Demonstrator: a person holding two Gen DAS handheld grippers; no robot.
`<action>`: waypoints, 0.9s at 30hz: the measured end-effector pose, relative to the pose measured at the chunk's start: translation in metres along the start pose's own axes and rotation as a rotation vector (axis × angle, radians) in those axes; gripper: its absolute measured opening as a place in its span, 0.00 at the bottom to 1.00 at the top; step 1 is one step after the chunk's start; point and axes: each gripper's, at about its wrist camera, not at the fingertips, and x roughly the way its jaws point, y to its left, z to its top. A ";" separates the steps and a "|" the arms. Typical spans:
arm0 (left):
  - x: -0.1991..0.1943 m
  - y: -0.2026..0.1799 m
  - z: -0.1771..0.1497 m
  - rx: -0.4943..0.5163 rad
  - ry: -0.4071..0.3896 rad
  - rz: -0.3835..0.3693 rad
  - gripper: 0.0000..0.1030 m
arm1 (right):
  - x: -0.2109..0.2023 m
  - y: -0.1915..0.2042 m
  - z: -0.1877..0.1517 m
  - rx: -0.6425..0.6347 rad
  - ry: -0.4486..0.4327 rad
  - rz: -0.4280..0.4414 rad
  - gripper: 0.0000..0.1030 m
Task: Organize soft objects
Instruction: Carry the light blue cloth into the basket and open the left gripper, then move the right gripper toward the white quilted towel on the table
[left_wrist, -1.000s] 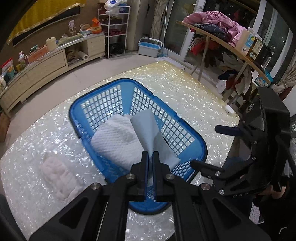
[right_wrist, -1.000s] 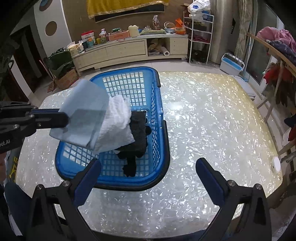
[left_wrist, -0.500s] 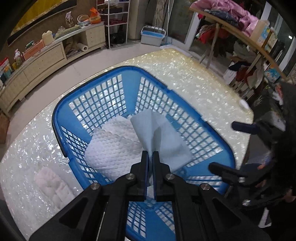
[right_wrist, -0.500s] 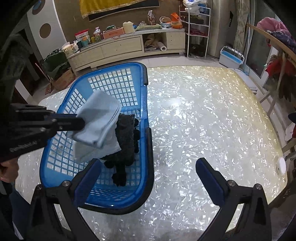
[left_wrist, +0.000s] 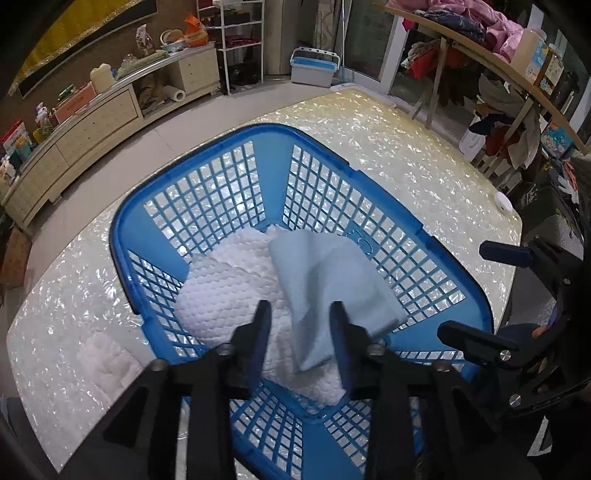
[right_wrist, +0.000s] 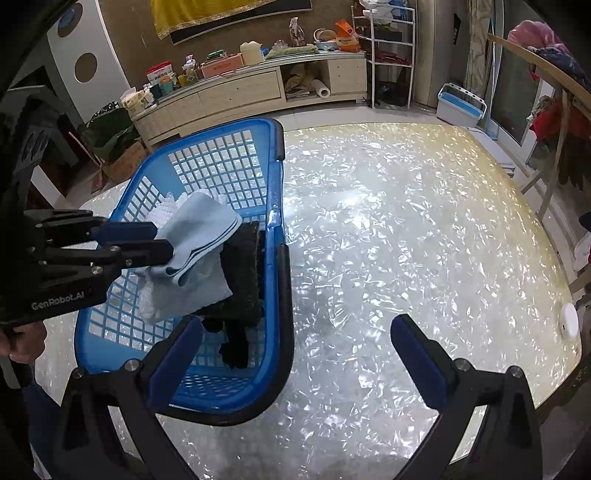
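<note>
Over the blue plastic lattice basket (left_wrist: 369, 236), in the left wrist view, hangs the left gripper (left_wrist: 300, 317), jaws parted with a clear gap. Between the fingers lies the folded pale blue cloth (left_wrist: 332, 280), draped on the white bumpy-textured towel (left_wrist: 229, 295) inside the basket; whether either finger touches the cloth cannot be told. Under the basket spreads the round table with a shimmering mother-of-pearl top (left_wrist: 406, 155). To the left of the basket, flat on the table, lies a second white quilted cloth (left_wrist: 103, 358). At the right edge shows the right gripper (left_wrist: 491, 295), jaws wide apart, near the basket's right rim. Near the far right table edge sits a small white round disc (left_wrist: 503, 203).

In the right wrist view, low in front, stands the right gripper (right_wrist: 295, 354), jaws spread wide and holding nothing, one finger over the basket's (right_wrist: 273, 173) near corner and the other over the bare table (right_wrist: 406, 221). From the left reaches the left gripper (right_wrist: 162, 242), fingertips at the edge of the pale blue cloth (right_wrist: 199, 229). Beneath it shows the white towel (right_wrist: 162, 214), and beside these, against the basket's right wall, a black fuzzy garment (right_wrist: 240, 273). Near the table's right edge rests the white disc (right_wrist: 569, 320).
</note>
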 end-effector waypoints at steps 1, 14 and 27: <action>-0.002 0.001 0.000 -0.001 -0.004 -0.001 0.33 | -0.001 0.000 0.000 -0.001 -0.001 0.000 0.99; -0.046 0.004 -0.019 0.014 -0.092 0.079 0.74 | -0.031 0.017 0.001 -0.022 -0.046 -0.009 0.99; -0.111 0.009 -0.062 -0.016 -0.176 0.108 0.83 | -0.067 0.050 -0.007 -0.068 -0.110 0.016 0.99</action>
